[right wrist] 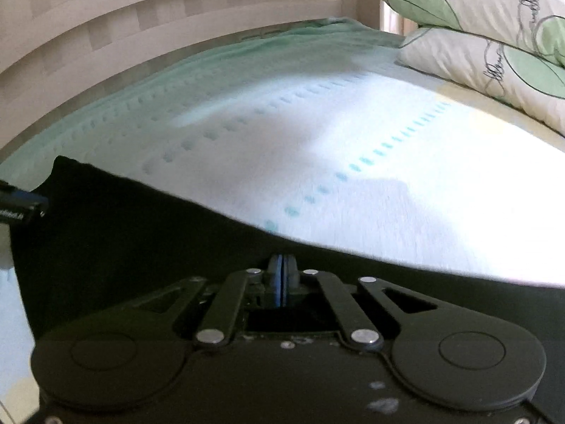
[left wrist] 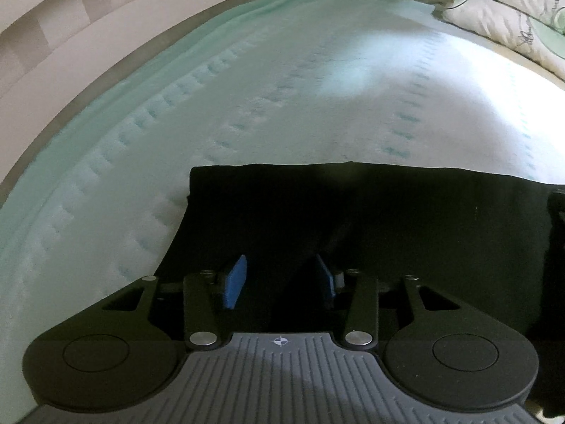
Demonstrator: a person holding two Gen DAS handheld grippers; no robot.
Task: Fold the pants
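Black pants [left wrist: 388,212] lie flat on the pale green and white bed sheet [left wrist: 282,88], with a straight folded edge on the far side. My left gripper [left wrist: 280,277] hovers low over their left part. Its blue pads [left wrist: 235,282] stand apart with only dark cloth under the gap, so it is open. In the right wrist view the pants [right wrist: 141,240] fill the lower left. My right gripper [right wrist: 281,275] is over their far edge with both pads pressed together and no cloth visible between them. A tip of the left gripper [right wrist: 21,205] shows at the left edge.
Two white pillows with a green leaf print [right wrist: 476,35] [left wrist: 512,10] are stacked at the far right of the bed. A pale slatted bed rail [right wrist: 176,10] [left wrist: 53,17] runs along the far left side. Bare sheet [right wrist: 317,141] stretches beyond the pants.
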